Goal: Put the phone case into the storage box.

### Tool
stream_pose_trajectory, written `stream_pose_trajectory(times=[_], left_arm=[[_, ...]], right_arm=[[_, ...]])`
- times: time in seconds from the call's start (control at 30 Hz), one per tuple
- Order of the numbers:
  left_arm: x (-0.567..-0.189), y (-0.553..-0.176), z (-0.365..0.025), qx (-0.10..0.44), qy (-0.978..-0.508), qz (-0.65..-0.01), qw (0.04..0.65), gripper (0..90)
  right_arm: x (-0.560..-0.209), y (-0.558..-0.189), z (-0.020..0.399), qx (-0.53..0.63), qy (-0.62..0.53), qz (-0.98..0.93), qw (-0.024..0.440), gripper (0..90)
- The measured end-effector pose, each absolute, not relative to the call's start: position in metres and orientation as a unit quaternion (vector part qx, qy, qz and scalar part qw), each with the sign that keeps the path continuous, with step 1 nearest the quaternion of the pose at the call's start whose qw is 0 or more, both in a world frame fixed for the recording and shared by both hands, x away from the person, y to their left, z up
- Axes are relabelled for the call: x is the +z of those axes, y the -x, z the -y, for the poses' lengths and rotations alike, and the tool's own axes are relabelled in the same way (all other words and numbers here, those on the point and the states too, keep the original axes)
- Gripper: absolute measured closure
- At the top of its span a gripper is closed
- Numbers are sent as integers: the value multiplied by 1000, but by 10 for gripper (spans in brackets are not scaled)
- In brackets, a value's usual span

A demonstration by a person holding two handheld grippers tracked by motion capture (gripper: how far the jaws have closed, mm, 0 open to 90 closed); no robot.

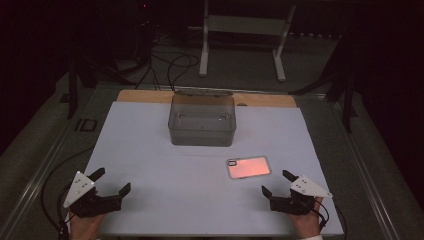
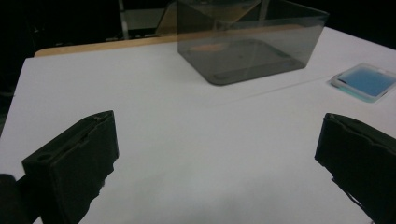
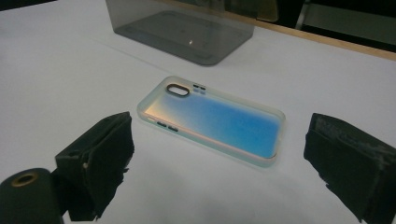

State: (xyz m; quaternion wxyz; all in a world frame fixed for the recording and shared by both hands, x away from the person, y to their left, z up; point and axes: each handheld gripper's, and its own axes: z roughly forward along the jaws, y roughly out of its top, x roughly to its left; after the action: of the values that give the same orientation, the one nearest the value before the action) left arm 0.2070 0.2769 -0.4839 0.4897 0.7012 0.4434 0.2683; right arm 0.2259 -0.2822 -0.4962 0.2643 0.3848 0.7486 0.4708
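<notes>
The iridescent translucent phone case [image 1: 248, 167] is laid flat on the white table sheet [image 1: 150, 150], camera cutout toward nine o'clock in the high view, just beyond the right gripper [image 1: 279, 184] at its eleven o'clock. Nearest the person, both grippers are held low at the sheet's near edge, each gripped from behind by a hand. The left gripper [image 1: 114, 180] is aimed toward two o'clock, its jaws spread wide with nothing between them. The right gripper's jaws are likewise parted and empty. Farther off, at twelve o'clock, a smoky transparent rectangular plastic box [image 1: 202, 120] is seen upright.
</notes>
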Motion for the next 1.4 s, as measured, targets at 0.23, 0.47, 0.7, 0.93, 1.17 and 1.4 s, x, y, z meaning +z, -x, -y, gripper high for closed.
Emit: stream_pose_trajectory(times=[0.23,0.47,0.7,0.93,1.17,1.4], left_arm=[[-485,-208,-275,269,-706,-440,484,1],[-484,-207,-273,278,-705,-433,488,4],[-479,-210,-271,281,-702,-428,495,5],[-473,-218,-260,271,-715,-414,493,4],[-471,-224,-249,270,-725,-400,492,4],[-466,-231,-239,271,-732,-384,493,4]], right_arm=[[-496,-226,283,473,-384,-747,266,82],[-496,-226,282,472,-384,-747,269,82],[-496,-226,282,473,-383,-746,271,82],[-496,-225,282,475,-382,-745,272,82],[-496,-225,282,476,-382,-744,273,82],[-496,-225,282,476,-383,-743,274,82]])
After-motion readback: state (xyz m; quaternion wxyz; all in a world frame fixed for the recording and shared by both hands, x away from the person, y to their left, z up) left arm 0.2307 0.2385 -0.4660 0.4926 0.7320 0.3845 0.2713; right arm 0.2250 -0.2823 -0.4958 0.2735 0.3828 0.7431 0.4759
